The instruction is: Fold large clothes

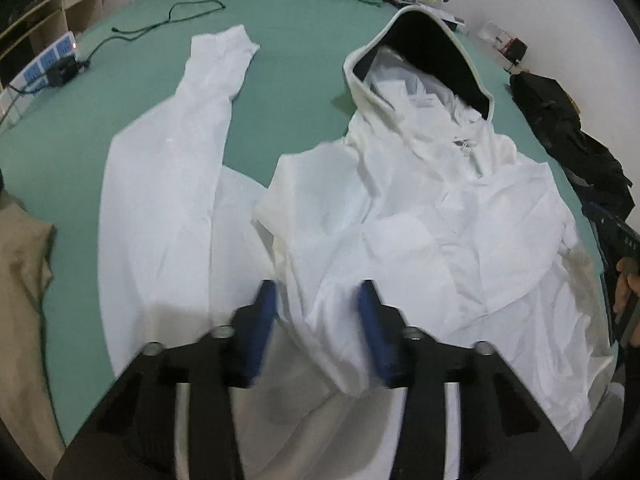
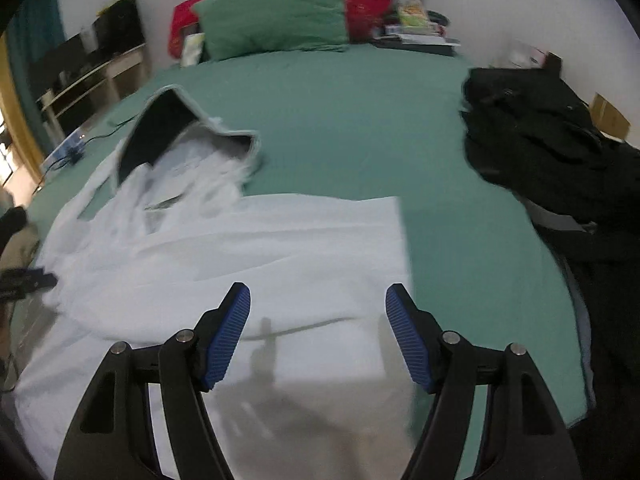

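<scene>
Hovering over white cloth, both claws:
Left claw (image 1: 316, 296): jaws half-narrowed, a fold of the jacket (image 1: 420, 220) seen between the pads, contact not discernible.
Right claw (image 2: 318, 300): jaws wide, nothing held, jacket body below.
Jacket: spread on green bed (image 1: 304, 56), hood (image 1: 432, 48) far side, one sleeve (image 1: 192, 120) laid out left.
Black clothes (image 2: 540, 136): heaped at bed's right edge.
</scene>
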{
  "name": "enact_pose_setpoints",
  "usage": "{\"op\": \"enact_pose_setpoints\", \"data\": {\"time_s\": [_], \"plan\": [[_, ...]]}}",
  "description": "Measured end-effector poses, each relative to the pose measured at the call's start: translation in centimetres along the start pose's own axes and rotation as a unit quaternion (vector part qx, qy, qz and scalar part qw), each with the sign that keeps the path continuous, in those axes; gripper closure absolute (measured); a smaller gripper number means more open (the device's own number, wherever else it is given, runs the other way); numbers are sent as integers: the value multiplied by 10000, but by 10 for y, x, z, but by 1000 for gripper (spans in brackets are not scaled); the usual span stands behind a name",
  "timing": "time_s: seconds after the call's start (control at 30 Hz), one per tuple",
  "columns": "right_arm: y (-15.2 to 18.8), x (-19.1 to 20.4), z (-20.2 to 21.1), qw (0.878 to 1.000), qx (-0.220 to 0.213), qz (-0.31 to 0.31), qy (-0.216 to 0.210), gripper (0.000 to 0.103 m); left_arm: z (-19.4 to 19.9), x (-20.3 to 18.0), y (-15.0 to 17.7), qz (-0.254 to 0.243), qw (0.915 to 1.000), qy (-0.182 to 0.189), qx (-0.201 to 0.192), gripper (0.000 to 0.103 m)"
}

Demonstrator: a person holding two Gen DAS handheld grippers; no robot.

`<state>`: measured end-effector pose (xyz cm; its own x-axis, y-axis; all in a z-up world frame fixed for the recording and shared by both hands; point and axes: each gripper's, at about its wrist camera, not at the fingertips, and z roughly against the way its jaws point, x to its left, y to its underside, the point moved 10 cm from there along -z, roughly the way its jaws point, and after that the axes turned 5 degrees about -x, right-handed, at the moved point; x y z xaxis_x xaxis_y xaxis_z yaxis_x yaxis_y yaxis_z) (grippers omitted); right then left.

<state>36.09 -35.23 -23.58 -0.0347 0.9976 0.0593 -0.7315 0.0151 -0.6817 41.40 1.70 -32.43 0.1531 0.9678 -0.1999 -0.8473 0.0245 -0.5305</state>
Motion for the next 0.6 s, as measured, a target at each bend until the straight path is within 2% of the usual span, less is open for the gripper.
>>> {"op": "enact_pose_setpoints", "data": {"time_s": [0.07,0.1,0.13,0.17,0.2,0.37,0.43,0.5,0.6], "plan": [[-2,-4,-4,9998,-57,-24,-192,33,-1,4,-1,-48,10000,-55,-51,91],[2,-3,-8,9992,-26,-53,-395,37,0,7,-2,-50,9999,-48,-95,94],[7,-2,-15,9986,121,-49,-508,50,2,8,-5,-17,9998,-17,-173,97],[13,-2,-20,9982,264,-38,-543,59,6,10,-10,35,9997,2,-262,98],[24,0,-26,9975,492,14,-514,69,9,13,-15,93,9993,-1,-372,99],[58,11,-21,9948,760,581,-354,69,31,32,-39,289,9957,-131,-871,99],[68,9,-14,9941,769,718,-248,69,29,37,-38,377,9963,-79,-770,99],[75,3,-8,9934,829,785,-99,69,19,38,-31,516,9978,35,-424,99],[76,-8,-1,9920,946,817,180,69,16,44,-26,606,9977,-56,-304,86]]}}
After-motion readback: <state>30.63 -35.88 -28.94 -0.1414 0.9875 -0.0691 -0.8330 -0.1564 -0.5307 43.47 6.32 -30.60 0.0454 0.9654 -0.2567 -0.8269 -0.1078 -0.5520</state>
